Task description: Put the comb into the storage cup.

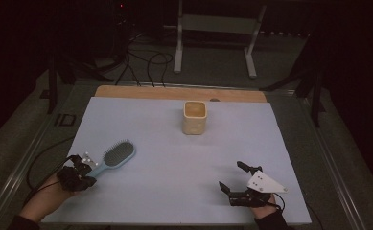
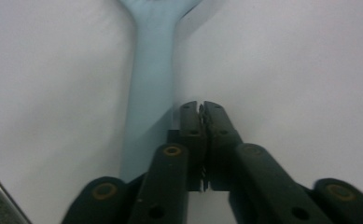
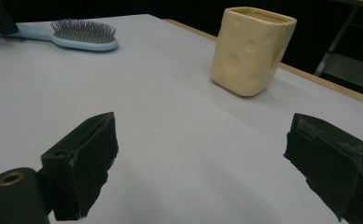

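The left tongs [image 1: 89, 165] sit at the handle end of the light-blue plastic hairbrush [image 1: 113, 156], jaws pressed together with the handle lying just beside them, not between them. The brush lies flat, bristles up, on the pale sheet-covered surface [image 1: 174, 158]. The right tongs [image 1: 232, 177] rest wide open, empty, facing the cream dimpled square cup [image 1: 194, 117]. No writing is legible anywhere.

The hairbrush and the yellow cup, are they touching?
Apart. The high view shows the hairbrush near the table's left edge and the yellow cup far off toward the back, with bare table between them.
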The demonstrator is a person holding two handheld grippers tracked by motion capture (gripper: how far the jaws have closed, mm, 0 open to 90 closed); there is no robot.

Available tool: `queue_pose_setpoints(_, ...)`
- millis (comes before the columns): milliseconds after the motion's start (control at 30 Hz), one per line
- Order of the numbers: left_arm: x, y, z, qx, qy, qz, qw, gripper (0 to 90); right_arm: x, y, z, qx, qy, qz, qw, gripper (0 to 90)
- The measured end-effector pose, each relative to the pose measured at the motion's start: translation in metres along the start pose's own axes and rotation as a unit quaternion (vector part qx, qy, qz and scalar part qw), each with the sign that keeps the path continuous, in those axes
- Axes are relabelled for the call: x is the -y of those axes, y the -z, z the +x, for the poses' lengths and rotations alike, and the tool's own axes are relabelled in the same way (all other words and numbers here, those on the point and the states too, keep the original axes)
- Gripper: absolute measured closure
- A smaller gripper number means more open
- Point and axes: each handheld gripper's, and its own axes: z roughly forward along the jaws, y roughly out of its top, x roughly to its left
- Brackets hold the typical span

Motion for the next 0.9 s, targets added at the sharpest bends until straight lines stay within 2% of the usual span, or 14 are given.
queue_pose_setpoints(133,-0.003,0.003,0.002,0.005,-0.004,0.003,1.0000,82.3,0.000,0.000,0.000,0.000,0.000,0.000,1.0000,8.8)
queue_pose_setpoints(333,-0.007,0.006,0.008,0.018,0.001,0.003,0.9998,70.9,0.000,0.000,0.000,-0.001,0.000,0.000,1.0000,8.8)
queue_pose_setpoints(533,-0.012,0.009,0.014,0.026,0.004,0.009,0.9996,48.3,0.000,-0.001,0.000,-0.001,0.000,0.000,1.0000,8.8)
queue_pose_setpoints(567,-0.013,0.009,0.014,0.027,0.002,0.010,0.9996,46.8,0.000,-0.001,0.000,-0.001,0.000,0.000,1.0000,8.8)
queue_pose_setpoints(700,-0.017,0.009,0.016,0.028,0.006,0.012,0.9995,29.2,0.000,-0.001,0.000,-0.002,0.000,0.001,1.0000,8.8)
queue_pose_setpoints(800,-0.019,0.009,0.019,0.037,0.006,0.013,0.9992,18.8,0.001,-0.001,0.000,-0.002,-0.001,0.001,1.0000,8.8)
queue_pose_setpoints(833,-0.020,0.009,0.020,0.049,0.004,0.013,0.9987,13.8,0.001,-0.001,0.000,-0.002,-0.001,0.001,1.0000,8.8)
queue_pose_setpoints(900,-0.022,0.009,0.021,0.050,0.005,0.011,0.9987,8.2,0.000,-0.001,0.000,-0.002,-0.001,0.001,1.0000,8.8)
